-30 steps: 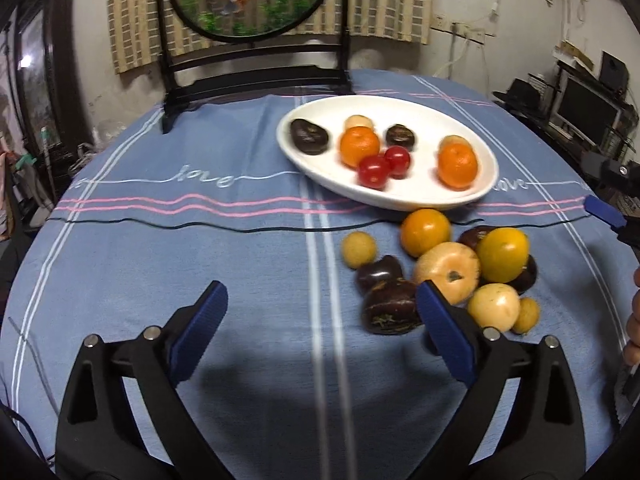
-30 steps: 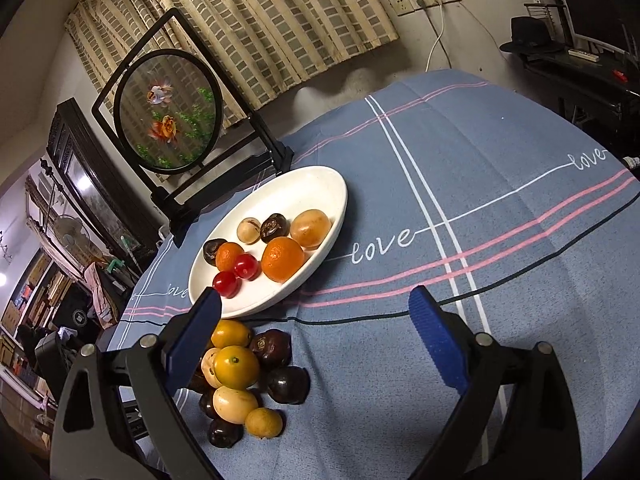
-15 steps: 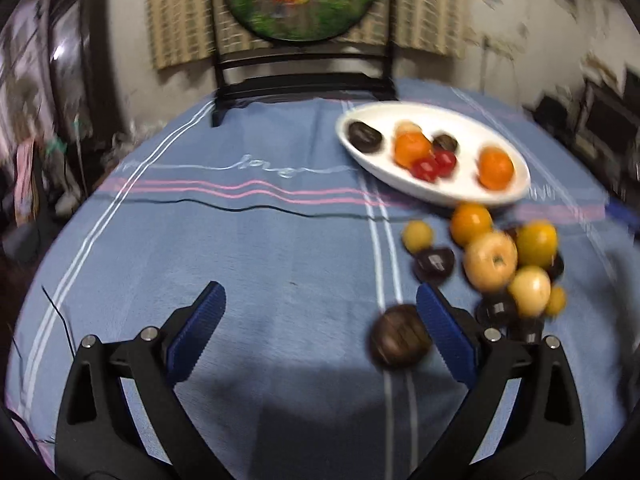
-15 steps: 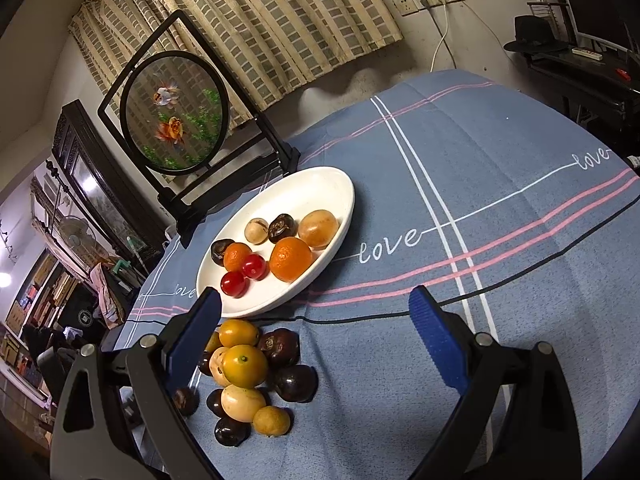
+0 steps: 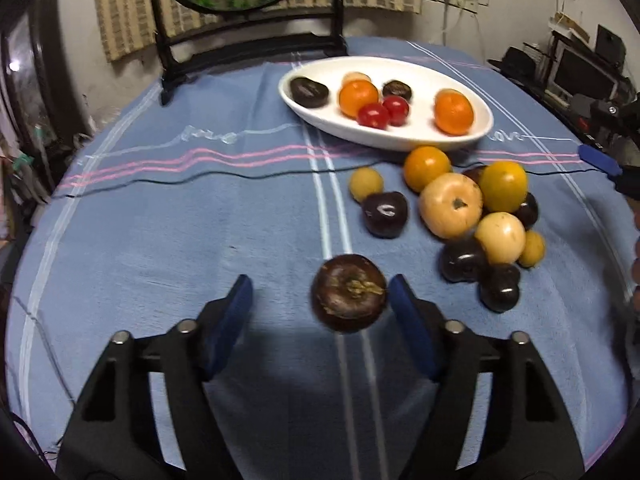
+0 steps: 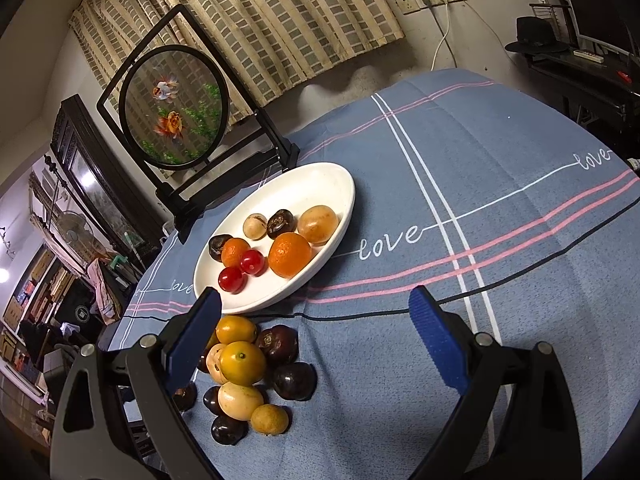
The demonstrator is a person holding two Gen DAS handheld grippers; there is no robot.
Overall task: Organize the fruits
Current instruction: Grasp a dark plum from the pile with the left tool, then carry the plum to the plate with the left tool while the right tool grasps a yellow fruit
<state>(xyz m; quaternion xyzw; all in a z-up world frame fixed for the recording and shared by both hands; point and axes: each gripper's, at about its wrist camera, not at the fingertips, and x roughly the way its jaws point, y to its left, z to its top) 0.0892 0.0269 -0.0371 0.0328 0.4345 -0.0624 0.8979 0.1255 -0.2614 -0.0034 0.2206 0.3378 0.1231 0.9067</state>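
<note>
A dark brown round fruit [image 5: 348, 292] lies on the blue tablecloth, apart from the fruit pile [image 5: 452, 204]. My left gripper [image 5: 320, 286] straddles it and its jaws are closing. The right pad is next to the fruit and the left pad [image 5: 236, 312] is well clear of it. A white oval plate [image 5: 400, 142] behind holds oranges, red tomatoes and dark fruits. In the right wrist view my right gripper [image 6: 314, 294] hangs open with nothing in it, above the cloth between the plate [image 6: 320, 184] and the fruit pile [image 6: 242, 362].
A black-framed round goldfish screen [image 6: 174, 108] stands at the table's back edge behind the plate. A blue fingertip [image 5: 598, 159] of the right gripper and a person's fingers [image 5: 636, 248] show at the right edge. A desk with monitors [image 5: 580, 76] is beyond the table.
The dark fruit has come away from the pile and now lies between the left jaws, which have narrowed around it. The right gripper has stayed where it was.
</note>
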